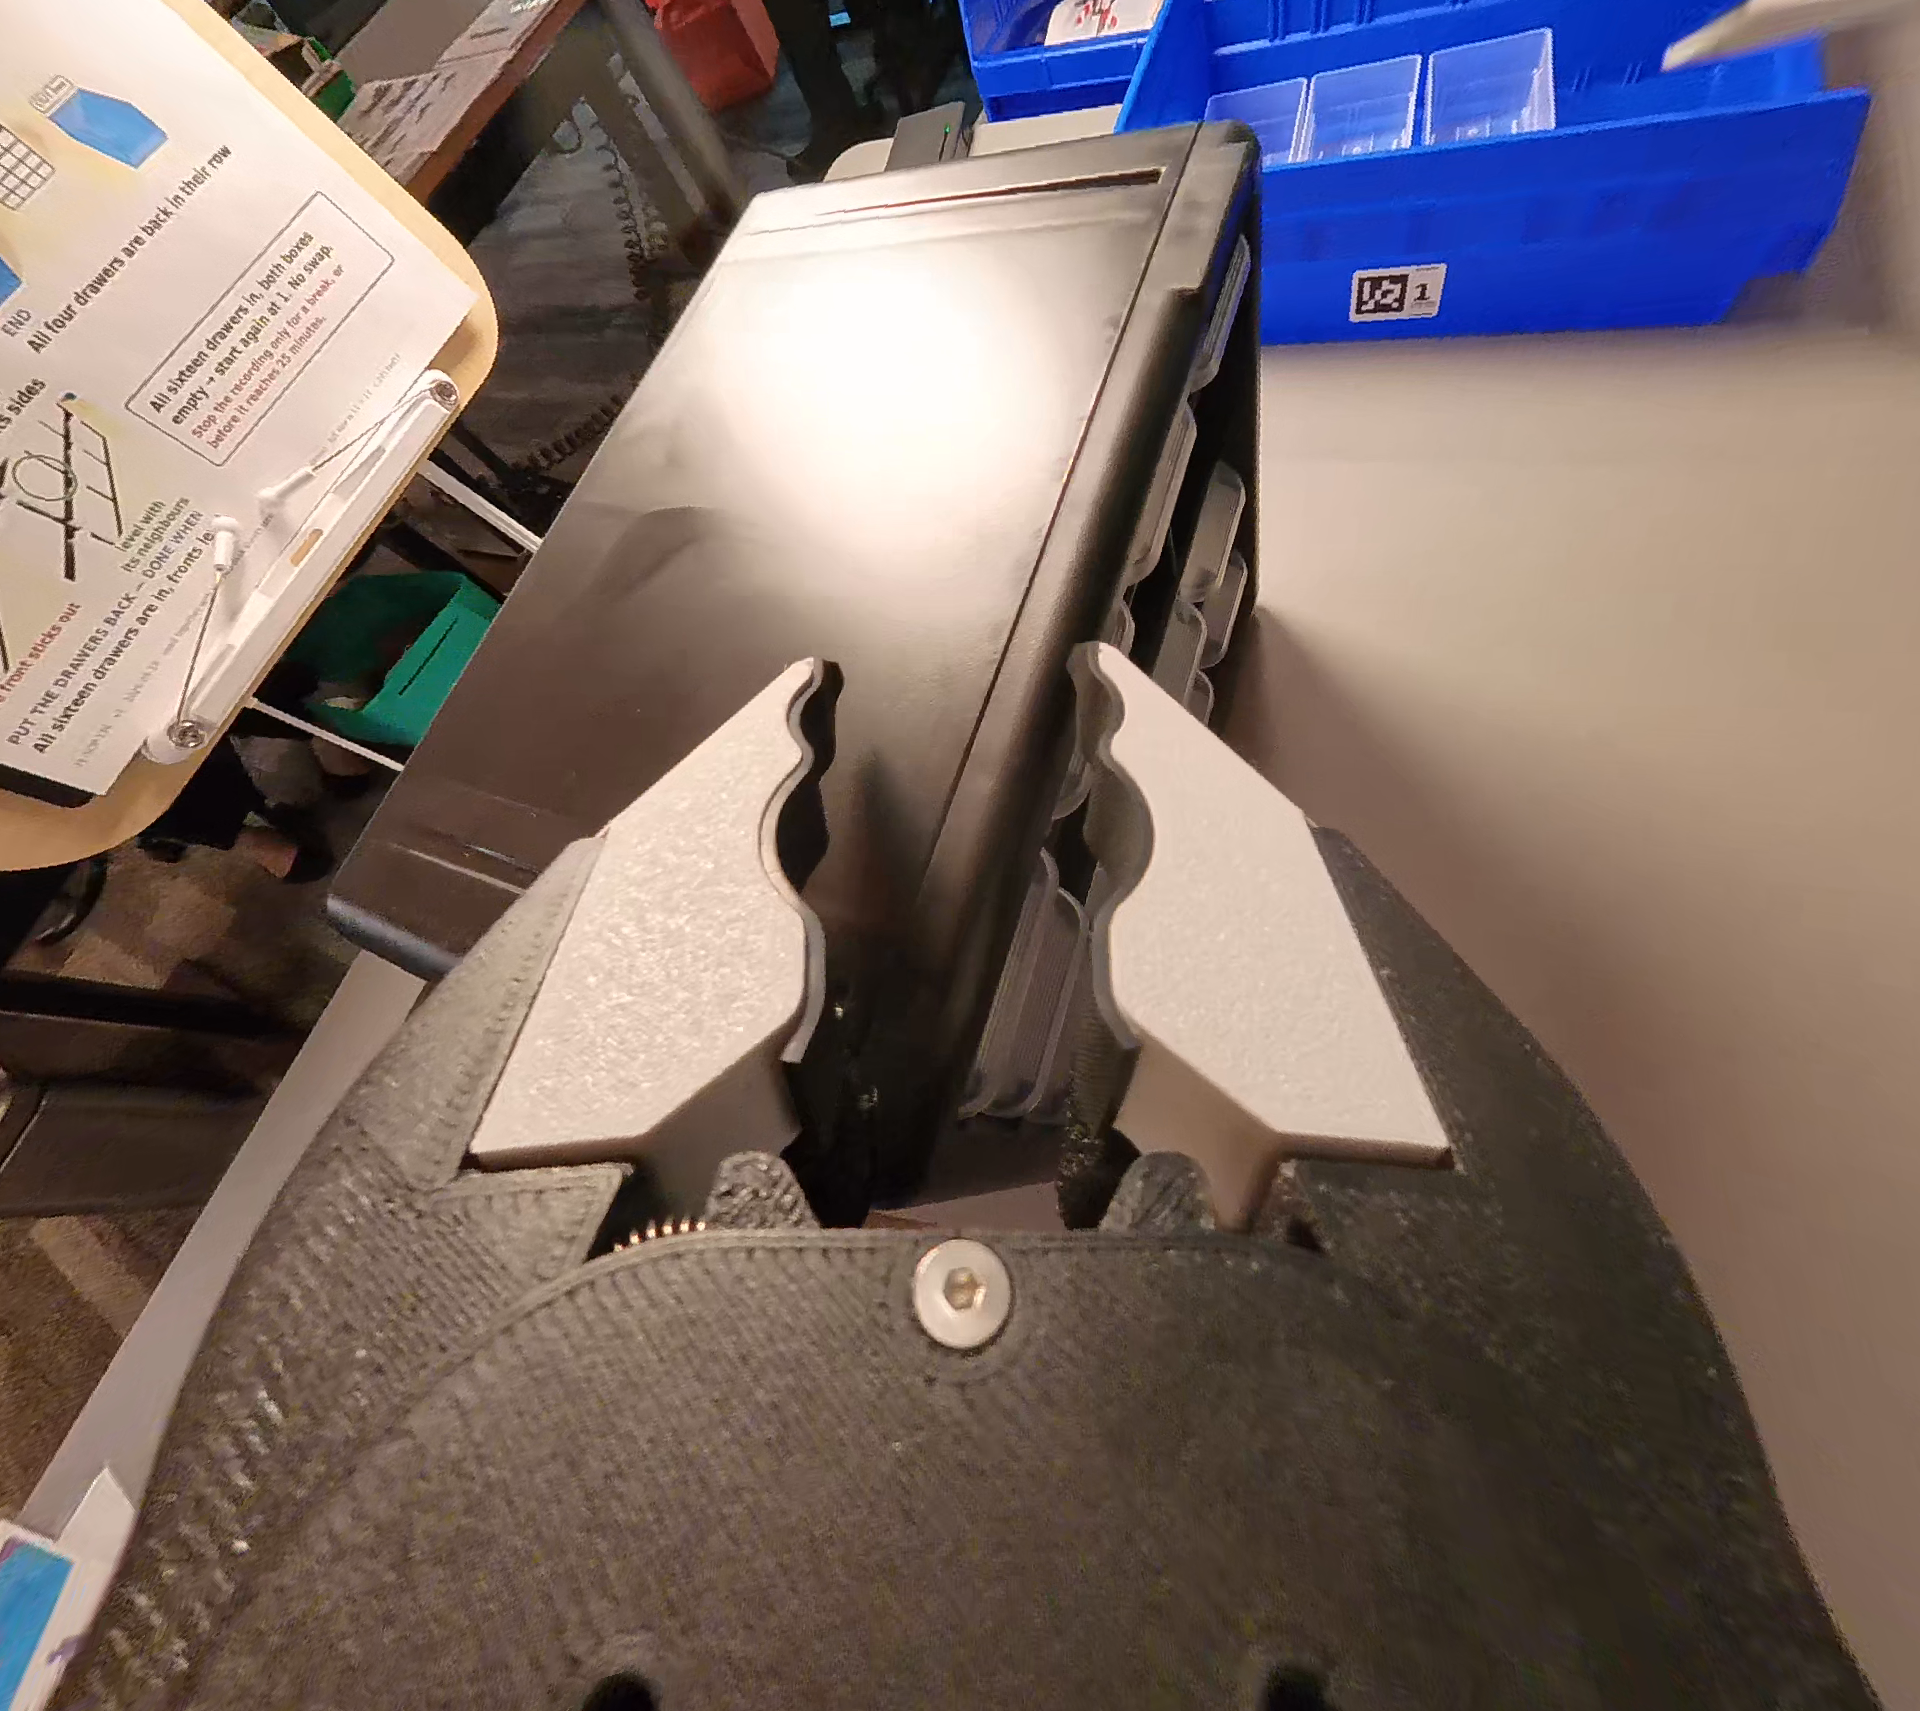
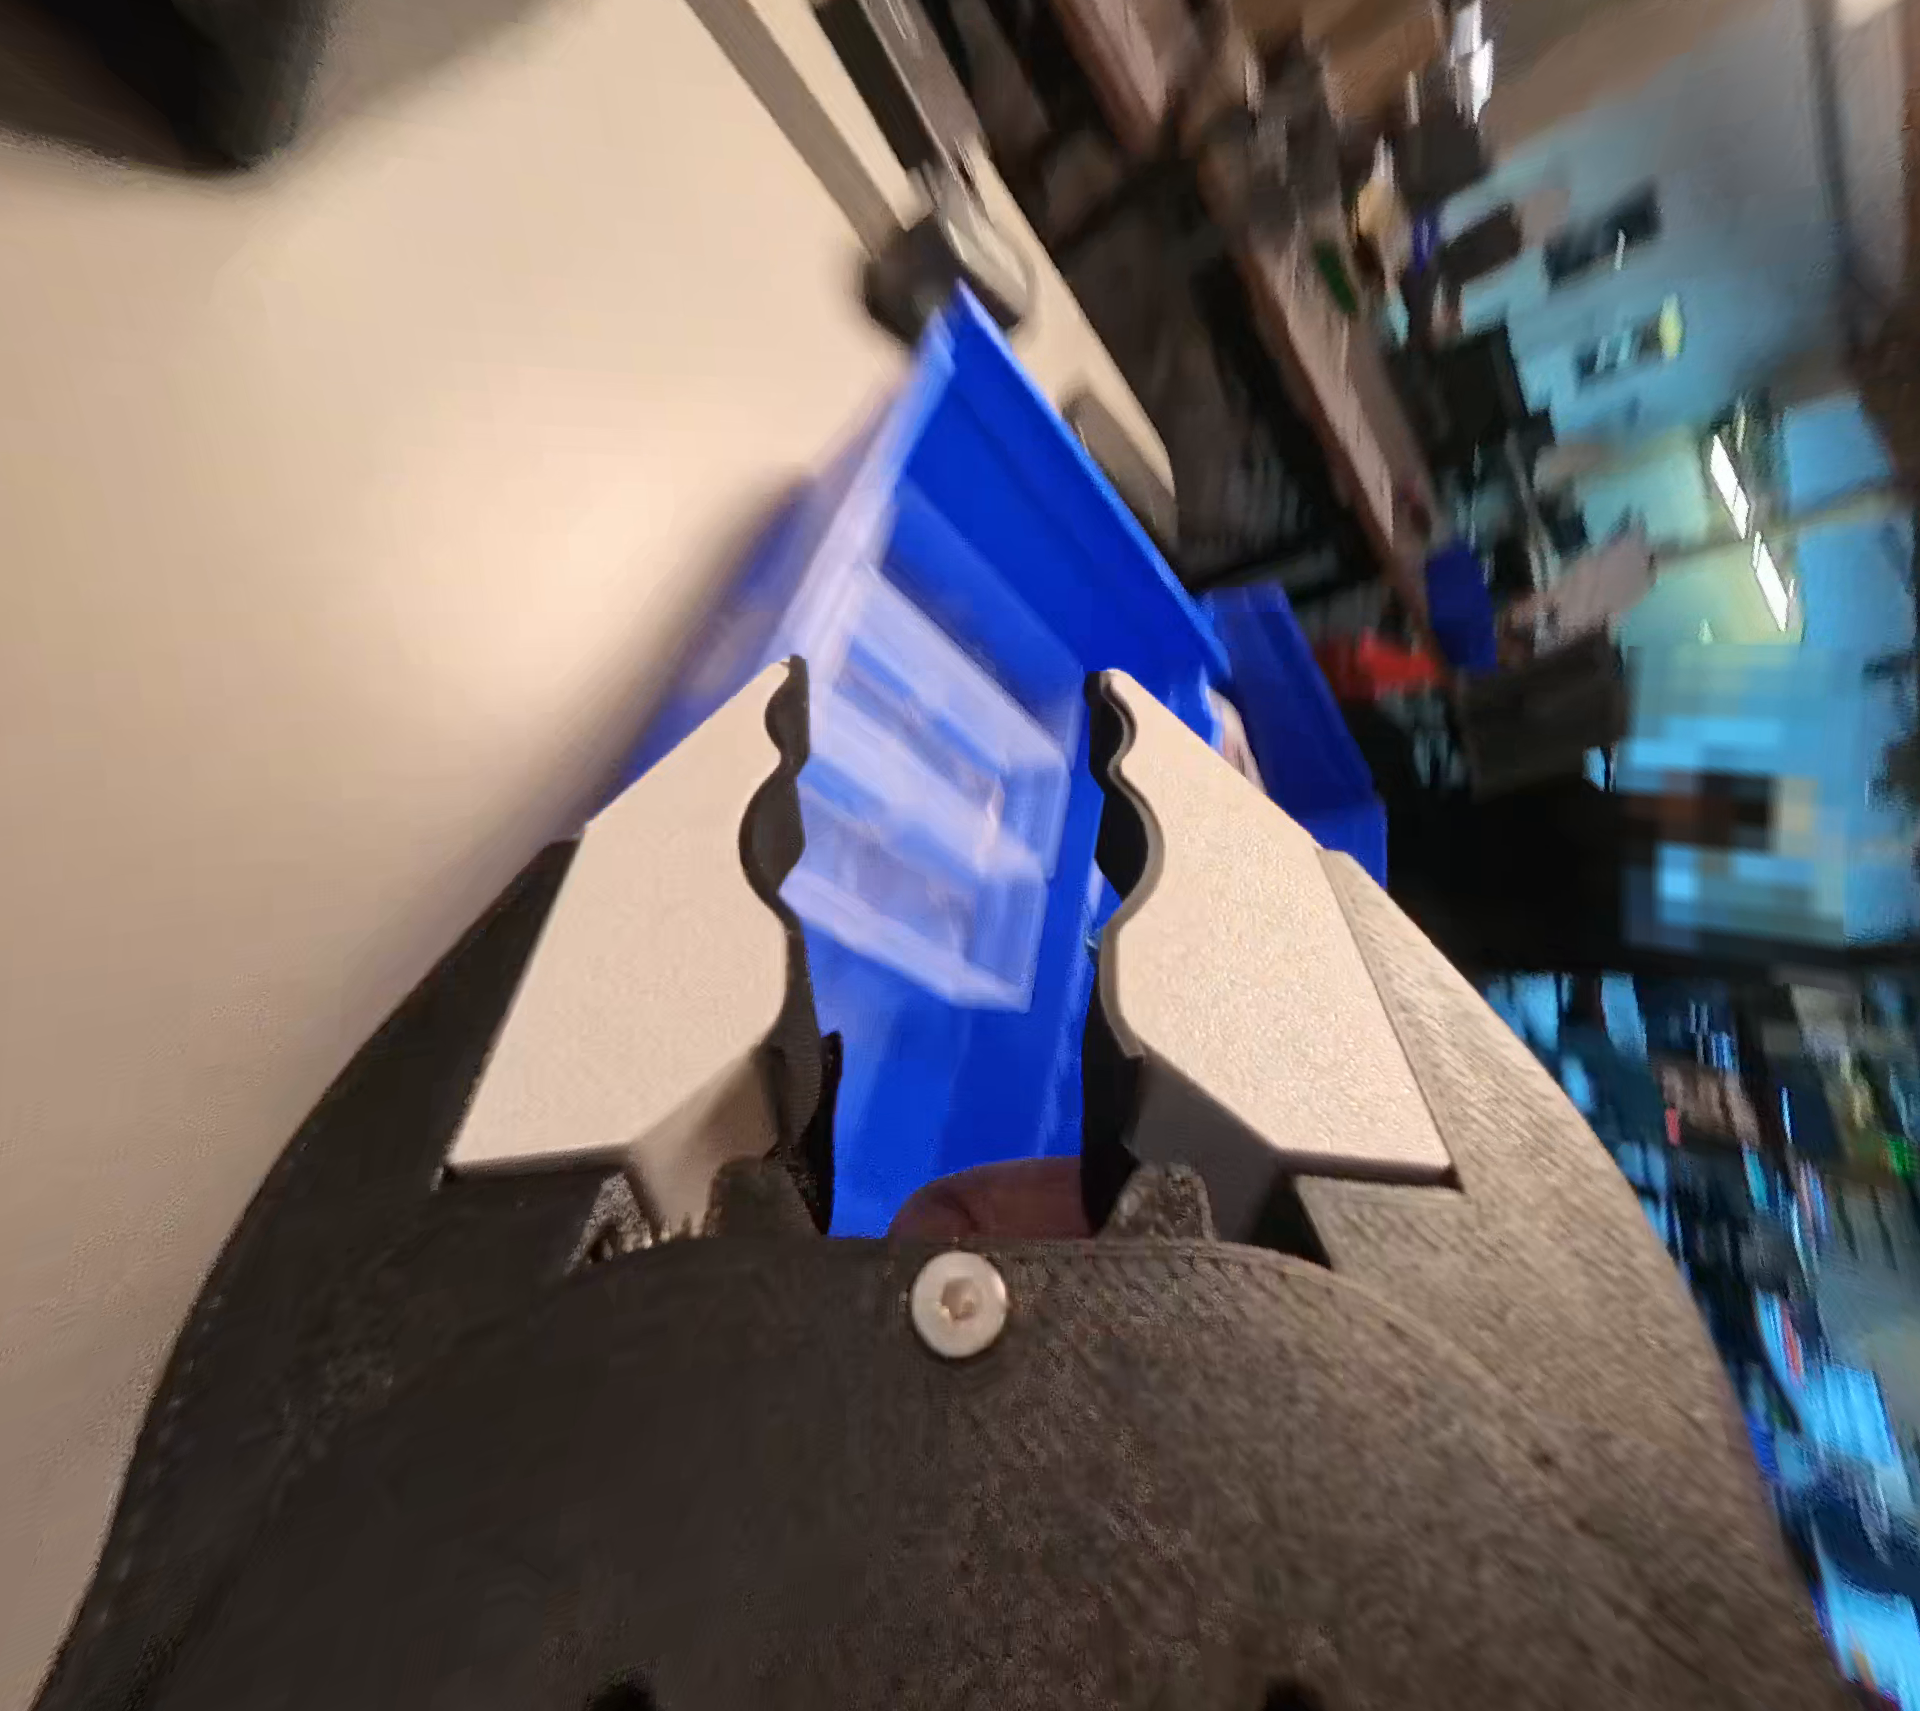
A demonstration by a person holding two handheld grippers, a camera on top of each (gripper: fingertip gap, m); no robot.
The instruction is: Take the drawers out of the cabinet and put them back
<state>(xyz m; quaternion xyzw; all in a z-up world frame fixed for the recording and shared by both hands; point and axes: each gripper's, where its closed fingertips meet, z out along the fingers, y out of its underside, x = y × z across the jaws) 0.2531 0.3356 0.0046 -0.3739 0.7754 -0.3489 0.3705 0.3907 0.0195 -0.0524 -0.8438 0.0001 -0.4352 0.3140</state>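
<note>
Black cabinet (image 1: 883,466); blue bins (image 1: 1558,207); clear drawers (image 1: 1486,87); beige table (image 1: 1558,622).

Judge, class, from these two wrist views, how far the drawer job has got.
Done: three clear drawers sit in the blue bin. In hand: nothing visibly held; the left gripper straddles the black cabinet edge, and the right gripper hangs open over the bin. Left: more drawers remain in the cabinet; none visibly returned.
</note>
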